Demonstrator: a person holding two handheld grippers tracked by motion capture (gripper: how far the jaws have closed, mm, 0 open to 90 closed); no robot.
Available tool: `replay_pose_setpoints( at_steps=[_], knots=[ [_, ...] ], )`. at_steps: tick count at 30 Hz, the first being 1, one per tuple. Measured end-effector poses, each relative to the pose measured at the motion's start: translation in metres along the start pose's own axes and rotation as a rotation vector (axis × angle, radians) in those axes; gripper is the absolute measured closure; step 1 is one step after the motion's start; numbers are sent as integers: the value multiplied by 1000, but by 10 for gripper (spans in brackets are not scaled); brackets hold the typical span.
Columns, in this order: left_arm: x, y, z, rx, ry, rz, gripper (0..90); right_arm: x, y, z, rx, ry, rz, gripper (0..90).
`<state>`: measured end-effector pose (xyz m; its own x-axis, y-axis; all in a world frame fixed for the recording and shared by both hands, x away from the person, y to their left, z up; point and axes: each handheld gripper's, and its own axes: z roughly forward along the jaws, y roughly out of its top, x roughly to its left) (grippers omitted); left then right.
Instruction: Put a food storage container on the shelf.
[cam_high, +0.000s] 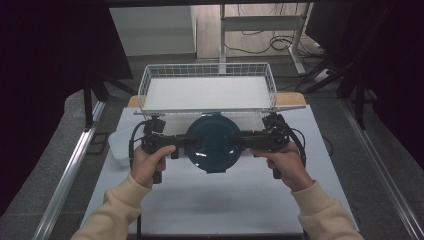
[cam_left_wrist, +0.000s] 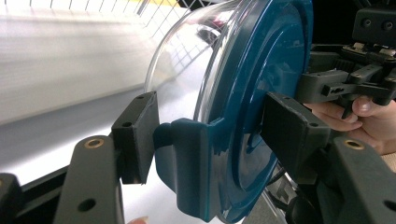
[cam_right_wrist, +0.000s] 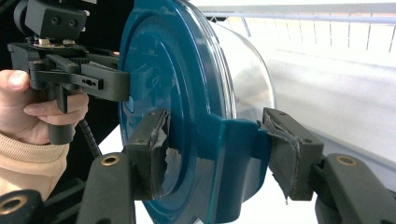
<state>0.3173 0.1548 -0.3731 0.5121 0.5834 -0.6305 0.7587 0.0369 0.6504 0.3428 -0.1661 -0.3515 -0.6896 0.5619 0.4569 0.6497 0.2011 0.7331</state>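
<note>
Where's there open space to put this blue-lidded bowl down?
The wire basket behind the bowl has a bare floor. The white table is bare between the bowl and the near edge. It is crowded to the left, by the clear tub.

Container (cam_high: 213, 143) before basket (cam_high: 207, 71) (between both grippers).

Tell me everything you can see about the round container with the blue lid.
The container is a clear, plastic-looking round bowl closed by a dark teal lid with raised rings and a flap-like latch on each side. It is held above the white table, just before the wire basket. The left gripper clamps one latch, the right gripper the opposite one. Its inside looks empty.
</note>
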Motion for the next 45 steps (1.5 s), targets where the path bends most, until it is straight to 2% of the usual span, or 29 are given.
replay_pose_setpoints(
  at_steps=[12, 22, 28, 36, 41, 45],
  knots=[
    [-15, 27, -14, -17, 7, 42, 378, 11, 28, -11, -8, 0, -28, 425],
    [-22, 52, -19, -20, 10, 57, 369, 16, 55, -17, -23, -10, -65, 424],
    [-22, 66, -21, -32, 4, 59, 368, 18, 71, -19, -22, -18, -90, 424],
    [-14, 83, -18, -17, -14, 44, 373, 11, 89, -16, -17, -19, -84, 424],
    [-13, 95, -19, -15, -9, 55, 373, 8, 98, -16, -23, -18, -90, 424],
    [-10, 108, -20, -21, -13, 37, 374, 5, 109, -13, -30, -15, -85, 424]
  ],
)
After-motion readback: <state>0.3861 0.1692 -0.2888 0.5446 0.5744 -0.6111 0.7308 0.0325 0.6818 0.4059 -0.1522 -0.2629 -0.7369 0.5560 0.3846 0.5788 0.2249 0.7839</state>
